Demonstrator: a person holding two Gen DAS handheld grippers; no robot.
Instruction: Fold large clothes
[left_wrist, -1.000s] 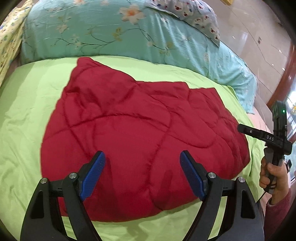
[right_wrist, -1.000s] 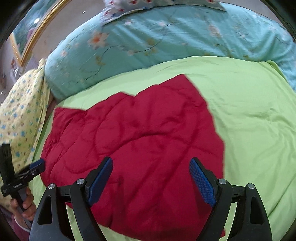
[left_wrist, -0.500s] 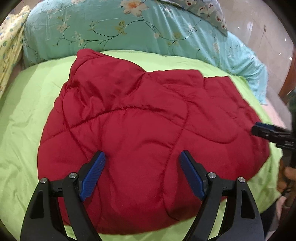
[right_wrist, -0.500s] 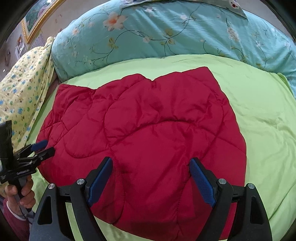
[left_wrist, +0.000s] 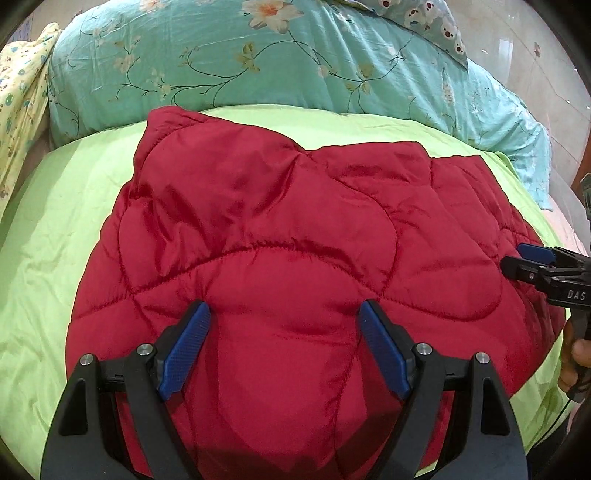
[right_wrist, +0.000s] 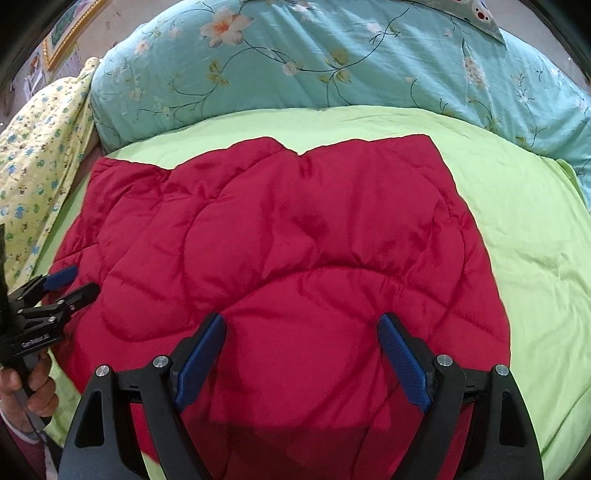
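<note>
Underneath: green bedspread, teal floral duvet, tiled floor.

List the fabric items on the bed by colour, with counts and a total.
Red quilted garment: 1
Lime green cover: 1
Teal floral quilt: 1
Yellow patterned cloth: 1
Pale bear-print pillow: 1
Total: 5

red jacket: near hem hidden behind fingers | sleeves tucked unseen

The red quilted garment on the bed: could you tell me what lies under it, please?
The red quilted garment lies on a lime-green sheet, which shows around its edges. Whatever sits beneath its middle is covered.
</note>
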